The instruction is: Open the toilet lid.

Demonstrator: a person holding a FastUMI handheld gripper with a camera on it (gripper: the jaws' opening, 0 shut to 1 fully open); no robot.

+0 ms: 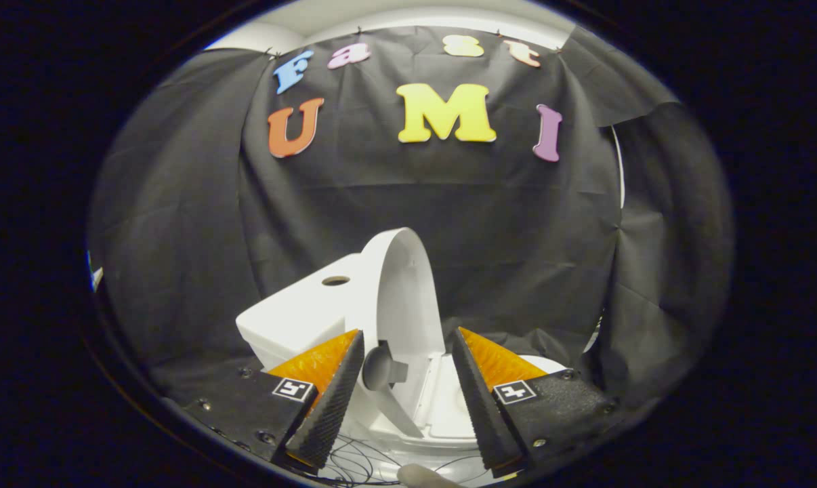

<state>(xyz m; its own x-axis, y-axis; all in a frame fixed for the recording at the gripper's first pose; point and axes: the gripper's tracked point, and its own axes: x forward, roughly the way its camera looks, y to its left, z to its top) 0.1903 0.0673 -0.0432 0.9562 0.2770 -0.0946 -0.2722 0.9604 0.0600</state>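
Observation:
A white toilet stands just ahead of my fingers. Its lid point(405, 298) is raised upright and leans back against the white tank point(300, 318), which has a round hole on top. The seat and bowl rim point(449, 407) lie below, between my fingers. My gripper point(406, 349) is open, with nothing held between its black ribbed pads point(334, 400). The left fingertip is near the lid's lower edge and a grey hinge piece point(379, 368); whether it touches I cannot tell.
Black cloth hangs as the booth's wall behind and on both sides of the toilet. Thin dark wires point(361, 464) lie on the pale floor below the bowl. A pale rounded thing point(425, 474) shows at the very bottom, under my fingers.

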